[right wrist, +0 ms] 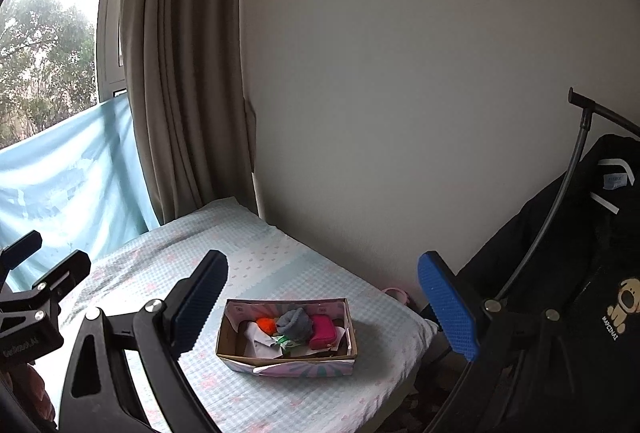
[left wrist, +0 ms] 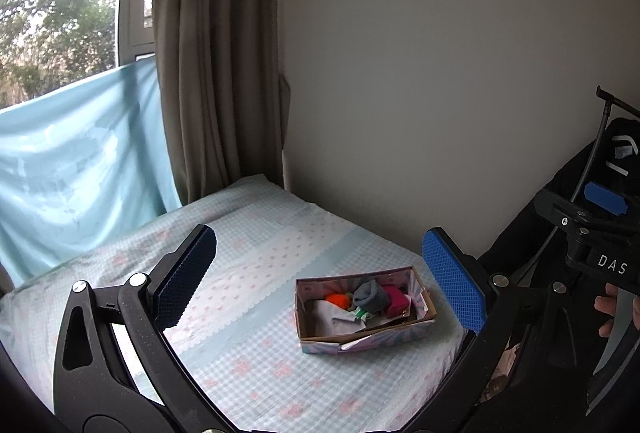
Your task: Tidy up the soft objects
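A cardboard box (left wrist: pixel 362 343) (right wrist: pixel 288 361) with a pastel pattern sits on the bed. It holds soft items: an orange piece (left wrist: pixel 337 300) (right wrist: pixel 266 325), a rolled grey sock (left wrist: pixel 371 295) (right wrist: pixel 294 321), a magenta pouch (left wrist: pixel 396 299) (right wrist: pixel 323 331), white cloth (left wrist: pixel 334 319) (right wrist: pixel 260 343) and a green-and-white piece (left wrist: pixel 362 314) (right wrist: pixel 287 342). My left gripper (left wrist: pixel 320 281) is open and empty, held back above the bed with the box between its fingers in view. My right gripper (right wrist: pixel 324 307) is open and empty, also held back from the box.
The bed (left wrist: pixel 248 261) (right wrist: pixel 256 261) has a light blue checked sheet and stands against a grey wall. A brown curtain (left wrist: pixel 216 53) and a window with blue cloth (left wrist: pixel 72 161) are at left. A black jacket on a rack (right wrist: pixel 580 273) hangs at right.
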